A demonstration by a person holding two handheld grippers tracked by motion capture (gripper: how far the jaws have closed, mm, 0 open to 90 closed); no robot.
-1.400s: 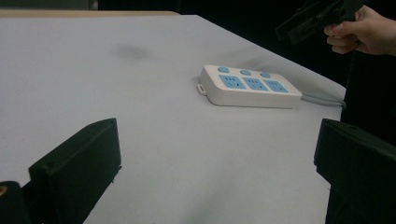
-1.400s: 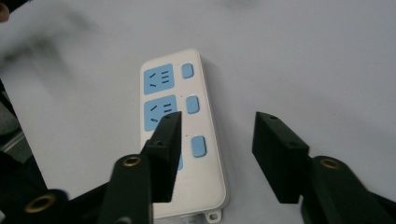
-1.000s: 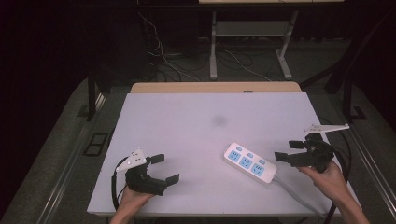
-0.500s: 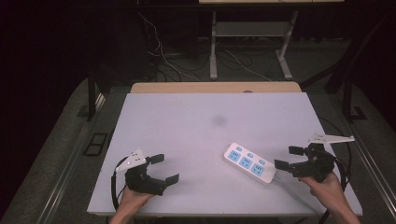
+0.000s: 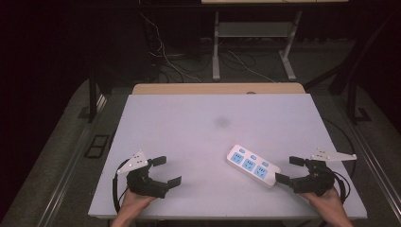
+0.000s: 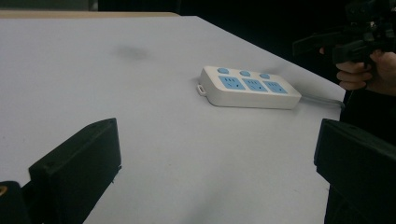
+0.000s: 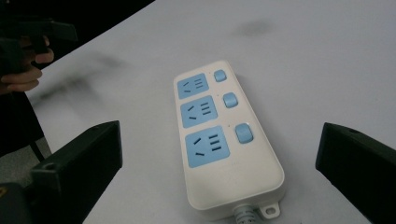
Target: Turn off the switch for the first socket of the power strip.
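Observation:
A white power strip [image 5: 252,166] with three blue sockets and three blue switches lies flat on the white table [image 5: 203,127], toward the front right. It also shows in the left gripper view [image 6: 250,87] and close up in the right gripper view [image 7: 223,135]. My right gripper [image 5: 290,169] is open just right of the strip's cable end, its jaws wide apart with nothing between them. Near the front left edge my left gripper [image 5: 166,170] is open and empty, well away from the strip. The right gripper and its hand [image 6: 362,70] appear at the far right of the left gripper view.
The strip's grey cable [image 6: 322,99] runs off toward the right edge of the table. A faint dark smudge [image 5: 221,122] marks the middle of the table. Beyond the far edge are a wooden strip [image 5: 217,88], metal stand legs [image 5: 216,52] and loose cables on the dark floor.
My right gripper has moved down toward the front edge and now sits low beside the strip's cable end. The left gripper and the strip have stayed in place.

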